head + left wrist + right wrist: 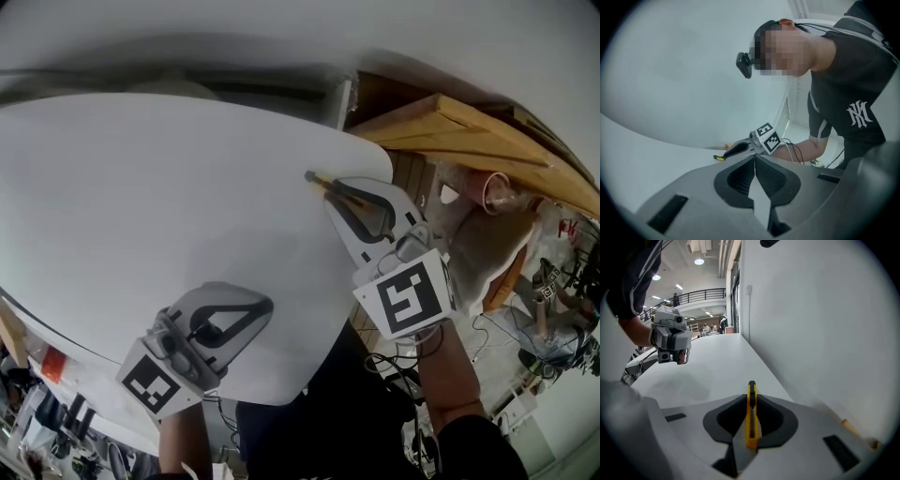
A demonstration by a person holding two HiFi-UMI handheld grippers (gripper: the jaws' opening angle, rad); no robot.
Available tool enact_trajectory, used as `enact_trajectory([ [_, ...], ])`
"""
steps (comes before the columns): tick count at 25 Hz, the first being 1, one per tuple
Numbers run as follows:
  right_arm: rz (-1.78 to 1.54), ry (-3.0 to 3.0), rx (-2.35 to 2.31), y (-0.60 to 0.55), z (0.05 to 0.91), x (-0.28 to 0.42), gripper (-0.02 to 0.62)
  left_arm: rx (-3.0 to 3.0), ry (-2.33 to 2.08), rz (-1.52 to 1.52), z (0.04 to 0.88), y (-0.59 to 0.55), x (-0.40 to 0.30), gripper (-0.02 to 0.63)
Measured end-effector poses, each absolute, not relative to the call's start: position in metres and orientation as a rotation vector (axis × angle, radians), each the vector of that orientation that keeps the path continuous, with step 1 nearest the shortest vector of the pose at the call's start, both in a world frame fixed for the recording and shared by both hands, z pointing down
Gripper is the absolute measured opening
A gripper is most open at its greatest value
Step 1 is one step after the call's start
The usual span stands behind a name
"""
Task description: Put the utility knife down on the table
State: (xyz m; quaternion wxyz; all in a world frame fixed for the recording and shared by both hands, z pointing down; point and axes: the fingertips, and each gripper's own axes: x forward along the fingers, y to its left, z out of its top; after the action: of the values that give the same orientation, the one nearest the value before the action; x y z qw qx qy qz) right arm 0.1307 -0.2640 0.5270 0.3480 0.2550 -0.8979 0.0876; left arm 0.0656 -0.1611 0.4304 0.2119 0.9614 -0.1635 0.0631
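I have the right gripper [751, 401] clamped on the utility knife [751, 425], long axis along the jaws, over the desk [712, 366] edge. The left gripper [754, 164] is closed and empty.

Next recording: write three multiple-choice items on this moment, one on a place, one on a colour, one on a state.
1. Where is the utility knife? A on the floor; B between the jaws of the right gripper; C on a shelf.
2. What colour is its body? A red; B yellow; C blue.
3. How does the left gripper stand? A shut, empty; B wide open; C shut on a cloth.
Answers: 1 B, the right gripper view shows the jaws clamping it; 2 B, the clamped body is yellow; 3 A, its jaws meet with nothing between.
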Motion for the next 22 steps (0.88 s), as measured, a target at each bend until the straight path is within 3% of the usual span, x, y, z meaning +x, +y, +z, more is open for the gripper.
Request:
enact_trajectory([
  [14, 0.227, -2.334, 0.628, -0.256, 0.526, 0.126, 0.066, 2.67, -0.467, 0.148, 0.429, -0.147, 0.07, 0.008],
  [22, 0.157, -2.413, 0.717, -0.249, 0.476, 0.122, 0.042, 2.676, -0.491, 0.103, 0.403, -0.128, 0.054, 0.008],
])
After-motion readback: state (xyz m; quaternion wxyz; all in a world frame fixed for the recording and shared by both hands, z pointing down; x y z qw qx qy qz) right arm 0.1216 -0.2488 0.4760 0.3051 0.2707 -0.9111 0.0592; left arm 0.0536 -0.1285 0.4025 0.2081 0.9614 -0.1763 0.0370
